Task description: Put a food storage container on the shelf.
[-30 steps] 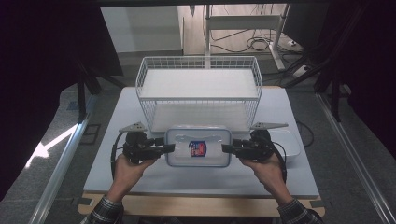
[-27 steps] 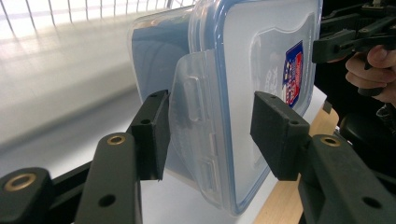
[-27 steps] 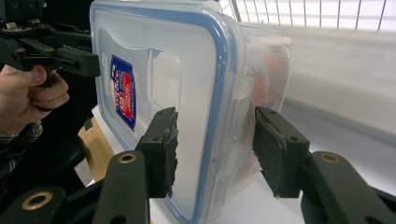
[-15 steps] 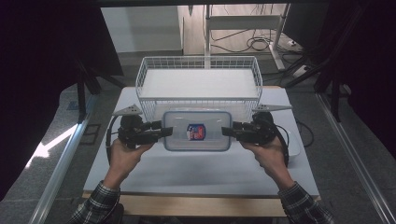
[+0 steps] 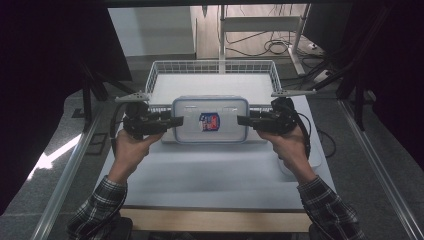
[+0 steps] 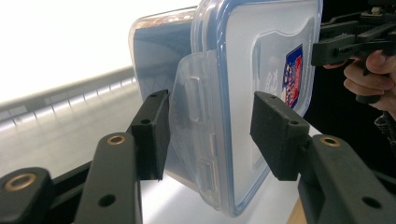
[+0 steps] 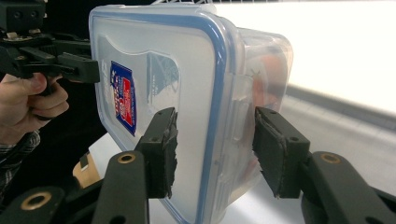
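Clear plastic container (image 5: 210, 120) with a blue-rimmed lid is held up off the white table (image 5: 210, 175), gripped at both short ends. It hangs level, lid up, over the near rim of the white wire basket (image 5: 212, 75) (basket sits at the far side of the table). A red and blue label (image 5: 210, 121) sits in the middle of the lid.

Left gripper (image 5: 170, 121) comes in from the left and holds the container's left end. In the left gripper view its 2 jaws are about half open and stand either side of the side latch (image 6: 196, 121), 1 pad on the lid face, 1 on the body side. The pads look to be against the plastic, though a thin gap at the lid-side pad cannot be ruled out.

Right gripper (image 5: 245, 120) comes in from the right, same grip on the right end. In the right gripper view its jaws are also about half open, 1 pad on the lid, 1 on the body (image 7: 266, 70), both pressed on.

Both hands (plaid sleeves) enter from the near edge. Something orange shows through the container wall, contents too blurred to tell.
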A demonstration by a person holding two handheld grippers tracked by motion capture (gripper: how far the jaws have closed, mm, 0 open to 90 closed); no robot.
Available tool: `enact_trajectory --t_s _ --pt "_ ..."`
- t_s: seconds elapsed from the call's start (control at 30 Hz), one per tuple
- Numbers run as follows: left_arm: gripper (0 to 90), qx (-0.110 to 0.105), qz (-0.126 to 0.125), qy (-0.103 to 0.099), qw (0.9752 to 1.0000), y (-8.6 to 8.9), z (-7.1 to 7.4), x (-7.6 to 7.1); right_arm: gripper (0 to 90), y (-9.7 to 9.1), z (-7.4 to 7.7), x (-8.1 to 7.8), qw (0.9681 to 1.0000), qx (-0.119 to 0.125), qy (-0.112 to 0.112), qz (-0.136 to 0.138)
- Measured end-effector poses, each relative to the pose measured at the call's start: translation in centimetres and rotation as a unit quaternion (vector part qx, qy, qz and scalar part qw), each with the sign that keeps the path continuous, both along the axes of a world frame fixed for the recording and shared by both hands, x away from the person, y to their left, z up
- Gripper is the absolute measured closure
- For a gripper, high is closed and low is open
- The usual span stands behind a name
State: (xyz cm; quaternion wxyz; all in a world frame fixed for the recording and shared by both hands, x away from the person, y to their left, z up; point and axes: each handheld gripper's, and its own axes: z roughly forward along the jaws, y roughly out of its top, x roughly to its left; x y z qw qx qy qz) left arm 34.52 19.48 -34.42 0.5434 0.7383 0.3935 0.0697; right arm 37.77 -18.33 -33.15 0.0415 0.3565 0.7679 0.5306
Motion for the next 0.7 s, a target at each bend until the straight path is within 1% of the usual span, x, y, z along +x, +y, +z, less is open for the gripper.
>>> enact_trajectory --t_s 0.03,0.07,0.1,0.13,0.17,0.2,0.27,0.37,0.4,0.43,0.5,0.6,0.7 --pt "48.6 0.001 0.000 -0.002 1.0000 0.0 0.3 0.2 51.1 0.0 0.2 0.1 1.0000 0.001 -0.001 0.000" --pt "48.6 0.001 0.000 -0.002 1.0000 0.0 0.3 0.2 51.1 0.0 0.5 0.3 1.0000 0.001 -0.004 0.000" --pt "48.6 0.000 0.000 -0.004 1.0000 0.0 0.9 0.6 51.0 0.1 0.9 0.6 1.0000 0.001 -0.005 -0.001" --pt "48.6 -0.001 0.000 -0.003 1.0000 0.1 1.1 0.8 51.0 0.1 1.2 0.7 1.0000 0.001 -0.005 -0.001" --pt "48.6 -0.001 0.000 -0.003 1.0000 0.1 1.1 0.8 51.0 0.1 1.4 0.9 1.0000 0.001 -0.008 -0.002" --pt "48.6 -0.001 0.000 -0.006 1.0000 0.1 1.4 1.0 51.0 0.1 1.4 0.9 1.0000 0.001 -0.008 -0.002" --pt "48.6 -0.003 0.001 -0.005 1.0000 0.0 1.8 1.4 50.7 0.1 2.2 1.5 0.9999 0.002 -0.009 -0.007" --pt "48.6 -0.001 0.001 -0.009 1.0000 0.0 2.5 2.2 50.6 0.1 2.7 2.0 0.9999 0.004 -0.010 -0.010" --pt "48.6 -0.001 0.001 -0.009 1.0000 0.0 2.5 2.2 50.6 0.1 2.7 2.0 0.9999 0.004 -0.010 -0.010" --pt "48.6 -0.002 0.001 -0.010 0.9999 0.0 2.8 2.4 50.5 0.1 3.1 2.4 0.9998 0.006 -0.012 -0.012" --pt "48.6 -0.002 0.002 -0.010 0.9999 0.0 3.2 2.8 50.4 0.2 3.3 2.6 0.9998 0.007 -0.012 -0.014" --pt "48.6 -0.004 0.002 -0.011 0.9999 0.0 3.7 3.5 50.2 0.2 4.0 3.4 0.9997 0.009 -0.016 -0.018" --pt "48.6 -0.009 0.002 -0.010 0.9999 0.1 3.9 4.3 50.1 0.3 4.3 3.8 0.9996 0.010 -0.014 -0.021"
